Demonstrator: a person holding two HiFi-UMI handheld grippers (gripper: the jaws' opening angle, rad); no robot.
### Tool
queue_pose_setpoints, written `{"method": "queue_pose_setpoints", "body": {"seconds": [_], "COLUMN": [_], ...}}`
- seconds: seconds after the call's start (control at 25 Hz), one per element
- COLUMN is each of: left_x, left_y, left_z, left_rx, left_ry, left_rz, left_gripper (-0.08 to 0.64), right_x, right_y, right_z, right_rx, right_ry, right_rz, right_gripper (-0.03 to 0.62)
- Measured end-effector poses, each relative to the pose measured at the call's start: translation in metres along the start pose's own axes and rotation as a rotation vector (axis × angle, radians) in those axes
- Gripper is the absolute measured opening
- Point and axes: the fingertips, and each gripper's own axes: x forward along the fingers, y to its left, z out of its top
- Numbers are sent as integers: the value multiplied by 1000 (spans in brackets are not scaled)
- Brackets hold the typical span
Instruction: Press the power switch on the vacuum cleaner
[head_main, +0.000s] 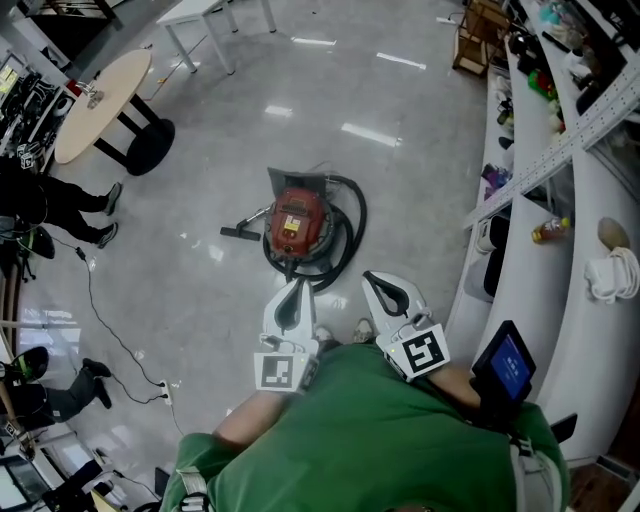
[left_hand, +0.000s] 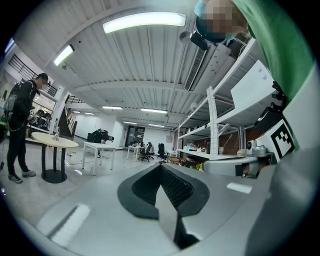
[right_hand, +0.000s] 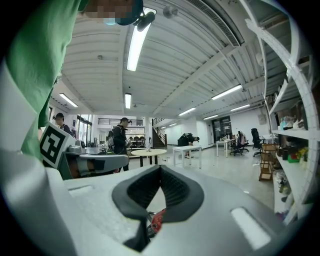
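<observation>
The red vacuum cleaner (head_main: 296, 222) stands on the grey floor ahead of me, with its black hose (head_main: 352, 225) looped round its right side and a nozzle lying at its left. My left gripper (head_main: 294, 287) and right gripper (head_main: 373, 279) are held side by side above the floor, short of the vacuum, and neither touches it. Both are shut, fingertips together, with nothing between them. In the left gripper view the left gripper (left_hand: 161, 168) points out across the room. A sliver of the red vacuum cleaner (right_hand: 157, 220) shows below the right gripper (right_hand: 160, 169).
White shelving (head_main: 560, 190) loaded with items runs along the right. A round table (head_main: 100, 100) and a white table (head_main: 205, 15) stand at the far left. A person (head_main: 60, 205) stands at the left edge. A cable (head_main: 110, 320) trails over the floor at left.
</observation>
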Motion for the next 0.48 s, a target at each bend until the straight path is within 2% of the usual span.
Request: {"method": "queue_pose_setpoints", "body": {"seconds": [0.48], "left_x": [7], "left_y": [10], "left_z": [4], "left_rx": [-9], "left_ry": [9], "left_rz": [-20], "left_gripper": [8], "right_x": [13], "right_y": [3], "right_z": [5], "right_rx": [4], "right_ry": [4], "right_rz": [-5], "right_gripper": [2]}}
